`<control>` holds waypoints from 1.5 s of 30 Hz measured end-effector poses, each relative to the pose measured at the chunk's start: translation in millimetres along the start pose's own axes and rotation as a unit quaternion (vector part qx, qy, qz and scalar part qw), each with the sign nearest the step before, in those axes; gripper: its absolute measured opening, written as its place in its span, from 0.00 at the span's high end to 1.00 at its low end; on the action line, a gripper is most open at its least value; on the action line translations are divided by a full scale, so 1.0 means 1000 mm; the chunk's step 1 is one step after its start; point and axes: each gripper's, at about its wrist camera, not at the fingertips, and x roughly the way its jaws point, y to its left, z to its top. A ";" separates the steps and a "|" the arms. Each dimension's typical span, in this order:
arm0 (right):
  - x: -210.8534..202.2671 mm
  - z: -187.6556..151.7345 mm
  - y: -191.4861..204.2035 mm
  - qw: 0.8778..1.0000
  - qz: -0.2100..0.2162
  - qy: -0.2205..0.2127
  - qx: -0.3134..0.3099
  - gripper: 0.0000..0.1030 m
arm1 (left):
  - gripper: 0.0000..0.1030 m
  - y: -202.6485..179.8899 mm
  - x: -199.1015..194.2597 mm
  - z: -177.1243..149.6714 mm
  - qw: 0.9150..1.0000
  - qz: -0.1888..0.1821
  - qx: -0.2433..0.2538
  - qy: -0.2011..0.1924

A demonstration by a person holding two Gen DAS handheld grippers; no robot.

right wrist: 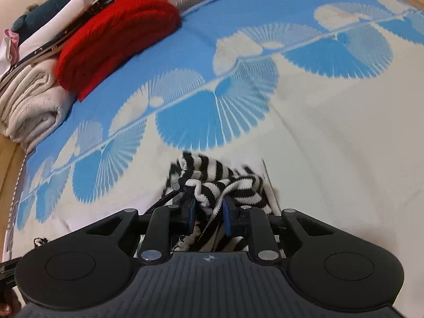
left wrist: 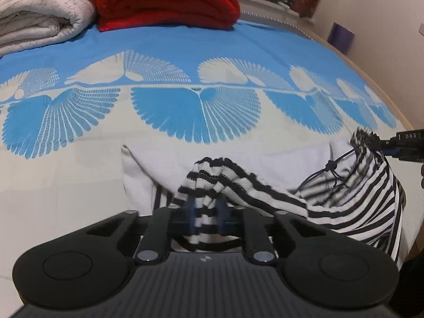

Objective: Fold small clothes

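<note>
Bed with blue-and-cream fan-patterned cover (left wrist: 212,53) | folded red blanket (left wrist: 167,0) and cream quilt (left wrist: 39,13) at far edge | black-and-white striped knit garment (left wrist: 344,198), bunched on near cream area | left gripper (left wrist: 206,212): jaws clamped on garment fold | right gripper (right wrist: 209,209): jaws narrow, pinching striped edge.

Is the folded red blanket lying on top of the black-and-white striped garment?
No, the folded red blanket sits far back on the bed, apart from the black-and-white striped garment.
</note>
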 end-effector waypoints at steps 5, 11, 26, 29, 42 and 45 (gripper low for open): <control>0.000 0.012 0.002 0.999 0.000 -0.033 0.001 0.79 | 0.94 0.027 -0.006 0.015 0.996 0.056 -0.058 -0.049; -0.014 0.017 -0.010 0.997 -0.046 -0.066 0.004 0.73 | 0.87 0.049 -0.001 0.017 0.989 0.076 -0.127 -0.010; 0.028 -0.041 0.081 0.971 0.015 0.054 -0.232 0.52 | 0.38 0.033 0.001 0.007 0.995 0.002 -0.103 -0.003; 0.034 -0.043 0.093 0.964 -0.014 0.032 -0.263 0.93 | 0.37 0.019 0.014 0.007 0.997 0.002 -0.079 0.004; 0.033 -0.006 0.099 0.972 -0.007 -0.132 -0.195 1.00 | 0.99 0.028 0.026 0.041 0.985 0.099 -0.097 -0.101; 0.037 -0.008 0.104 0.966 -0.007 -0.151 -0.210 0.99 | 0.99 0.040 0.034 0.043 0.987 0.083 -0.116 -0.070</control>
